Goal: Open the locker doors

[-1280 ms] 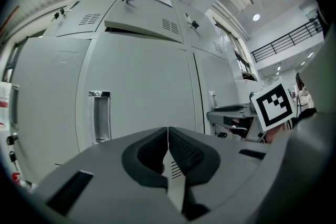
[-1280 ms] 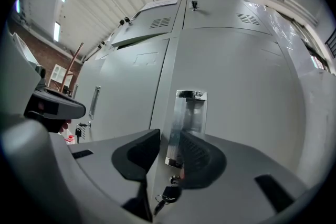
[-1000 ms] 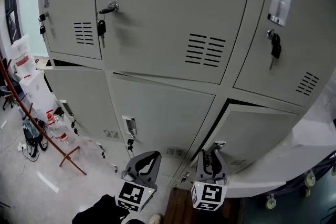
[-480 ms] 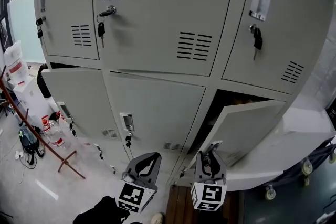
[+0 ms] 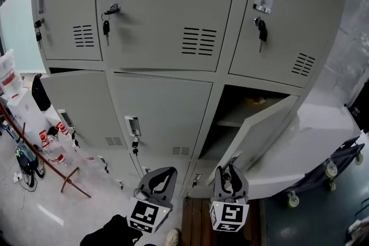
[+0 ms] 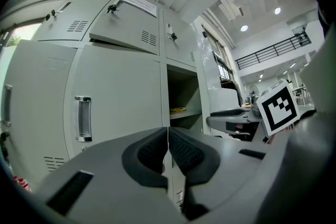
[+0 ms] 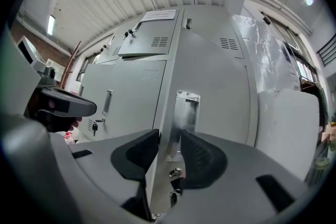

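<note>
A bank of grey lockers (image 5: pixel 173 3) fills the head view. The lower right door (image 5: pixel 259 135) stands swung out, baring a compartment (image 5: pixel 236 118) with a shelf and something yellow (image 5: pixel 255 101) on it. My right gripper (image 5: pixel 229 170) is at that door's free edge. In the right gripper view the door edge (image 7: pixel 160 128) and its metal handle recess (image 7: pixel 186 113) lie between the right gripper's (image 7: pixel 169 152) pads, which touch both sides; its jaws have just been opening slightly. A key (image 7: pixel 174 173) hangs below. My left gripper (image 5: pixel 163 171) (image 6: pixel 168 149) is shut and empty, before the closed middle door (image 5: pixel 161 112).
Keys hang in the locks of the upper doors (image 5: pixel 105 26) (image 5: pixel 262 29). Bottles (image 5: pixel 49 147) and a red stand (image 5: pixel 34 152) sit on the floor at the left. A white cart on wheels (image 5: pixel 311 158) stands right of the open door. A wooden board (image 5: pixel 196 227) lies below.
The lower right door has swung from a narrow crack to wide open, with my right gripper on its edge. The lockers have slid left and up in the view. The left gripper stays shut.
</note>
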